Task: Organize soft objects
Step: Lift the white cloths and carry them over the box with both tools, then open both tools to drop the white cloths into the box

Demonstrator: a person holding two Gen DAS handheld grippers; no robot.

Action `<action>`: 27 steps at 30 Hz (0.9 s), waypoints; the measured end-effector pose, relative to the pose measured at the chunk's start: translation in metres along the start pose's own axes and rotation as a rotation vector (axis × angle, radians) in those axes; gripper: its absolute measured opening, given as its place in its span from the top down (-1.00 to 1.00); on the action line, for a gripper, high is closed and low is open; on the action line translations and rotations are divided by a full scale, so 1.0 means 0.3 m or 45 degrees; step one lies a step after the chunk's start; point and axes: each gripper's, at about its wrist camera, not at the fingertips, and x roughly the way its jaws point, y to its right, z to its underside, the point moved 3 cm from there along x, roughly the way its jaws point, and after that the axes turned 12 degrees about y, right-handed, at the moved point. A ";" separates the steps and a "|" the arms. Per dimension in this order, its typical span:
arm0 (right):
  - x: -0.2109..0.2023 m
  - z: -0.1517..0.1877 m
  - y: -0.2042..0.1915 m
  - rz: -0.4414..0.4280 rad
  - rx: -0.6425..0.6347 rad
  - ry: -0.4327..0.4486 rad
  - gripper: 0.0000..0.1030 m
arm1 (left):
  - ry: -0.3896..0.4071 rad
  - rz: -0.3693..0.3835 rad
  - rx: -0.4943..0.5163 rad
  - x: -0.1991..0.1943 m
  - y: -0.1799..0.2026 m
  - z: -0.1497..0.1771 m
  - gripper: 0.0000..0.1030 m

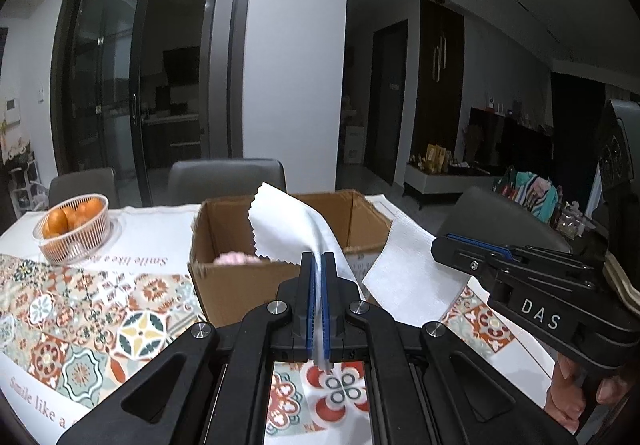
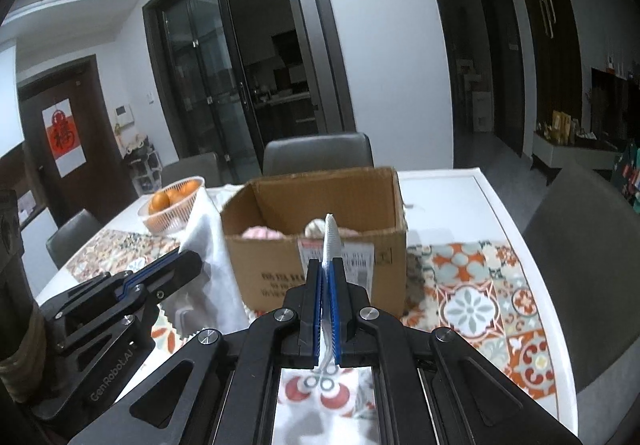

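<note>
A white cloth (image 1: pixel 288 229) with zigzag edges hangs lifted above the table, pinched at two places. My left gripper (image 1: pixel 319 257) is shut on one part of it. My right gripper (image 2: pixel 328 265) is shut on another part, whose edge (image 2: pixel 331 237) sticks up between the blue pads. In the left wrist view the right gripper (image 1: pixel 440 241) holds the cloth's right side (image 1: pixel 412 273); in the right wrist view the left gripper (image 2: pixel 192 259) holds its draped side (image 2: pixel 212 253). Behind the cloth stands an open cardboard box (image 1: pixel 224 273) (image 2: pixel 280 265) with pink soft items (image 2: pixel 260 233) inside.
A white wire basket of oranges (image 1: pixel 74 225) (image 2: pixel 172 205) stands left of the box on the patterned tablecloth (image 1: pixel 100 317) (image 2: pixel 472 293). Grey chairs (image 1: pixel 226 177) (image 2: pixel 588 233) ring the table. A hand (image 1: pixel 568 397) grips the right gripper's handle.
</note>
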 end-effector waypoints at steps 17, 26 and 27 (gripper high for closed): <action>0.066 -0.155 -0.040 -0.032 -0.040 0.128 0.94 | 0.093 -0.028 0.025 0.054 -0.055 -0.111 0.91; 0.104 -0.144 -0.018 -0.032 -0.013 0.094 0.94 | 0.084 -0.025 0.031 0.099 -0.055 -0.106 0.91; 0.110 -0.145 -0.014 -0.028 -0.010 0.092 0.94 | 0.083 -0.026 0.031 0.107 -0.055 -0.109 0.91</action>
